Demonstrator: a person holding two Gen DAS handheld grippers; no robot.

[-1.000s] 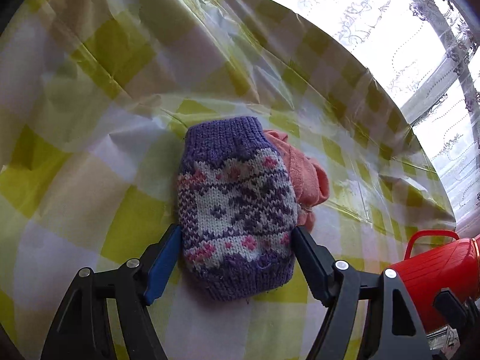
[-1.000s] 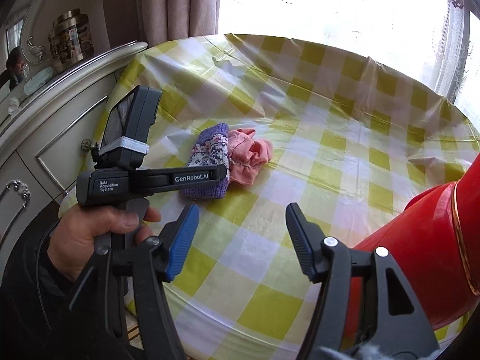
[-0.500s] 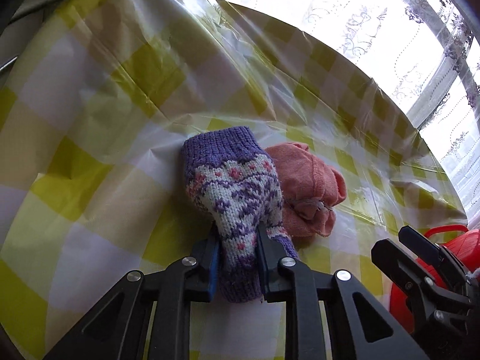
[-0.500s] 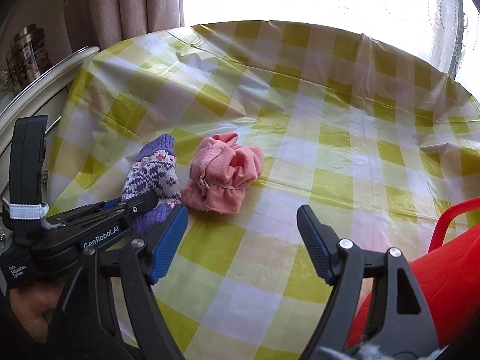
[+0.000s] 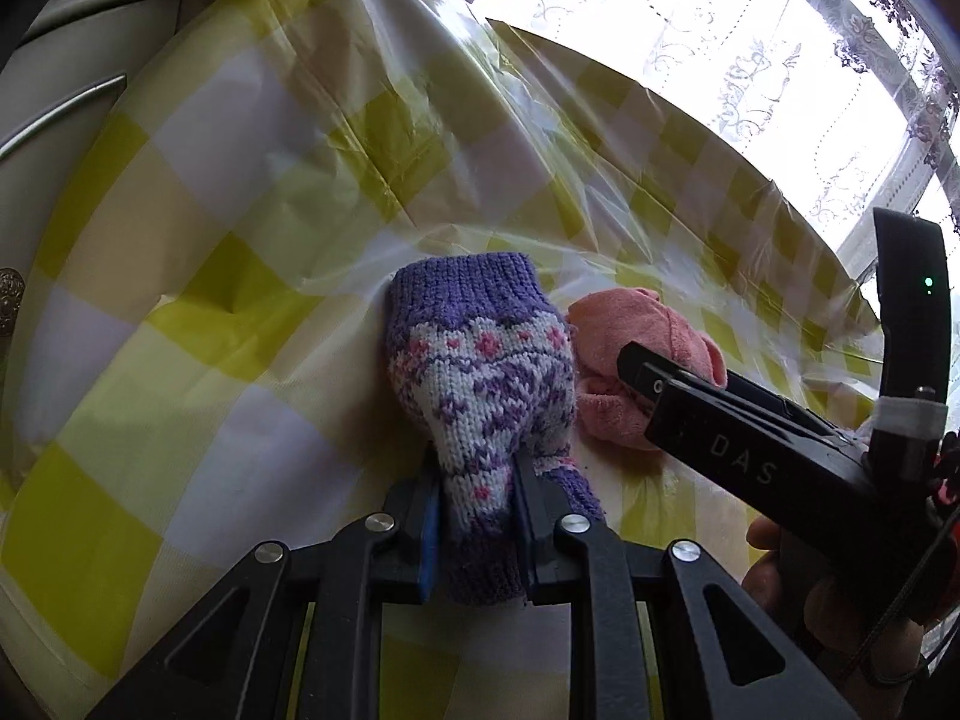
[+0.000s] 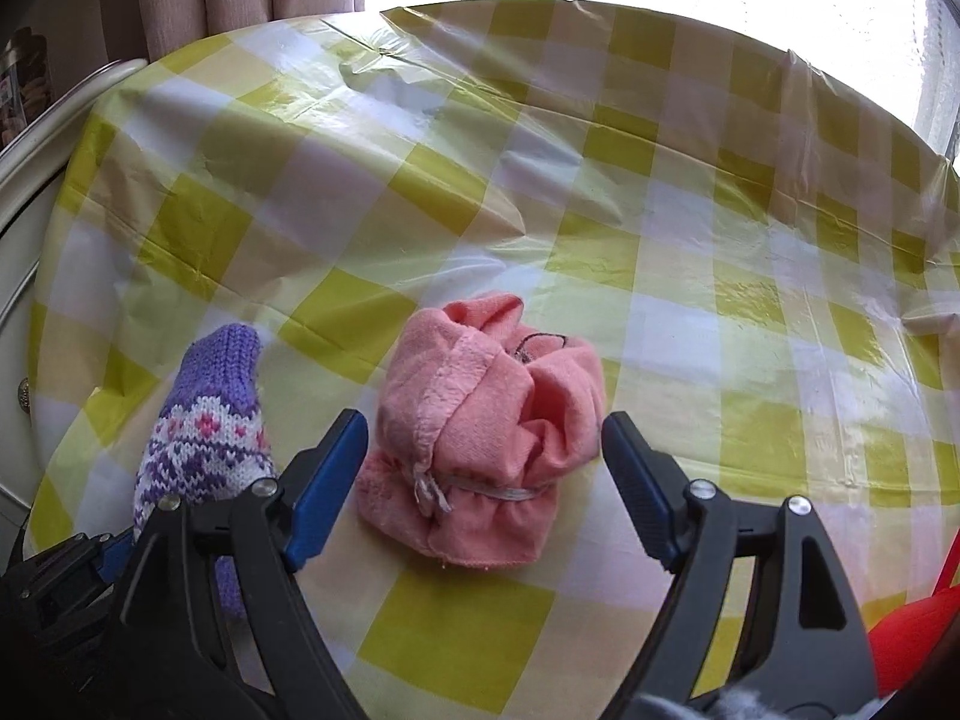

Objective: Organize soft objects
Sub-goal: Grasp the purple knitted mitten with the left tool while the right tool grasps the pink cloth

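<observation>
Since a second ago my left gripper [image 5: 474,516] has clenched on the near end of the knit mitten [image 5: 480,384]; my right gripper [image 6: 486,480] has come down with fingers spread, straddling the pink cloth [image 6: 486,450] on the tabletop [image 6: 660,252]. Nothing sorted yet, I judge.

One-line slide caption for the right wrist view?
Open right gripper straddles the pink cloth bundle on a yellow checked tablecloth.

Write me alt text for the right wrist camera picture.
The open right gripper straddles a crumpled pink cloth on a yellow checked tablecloth, pads not touching it. At left, a purple patterned knit mitten is held by the left gripper.
</observation>
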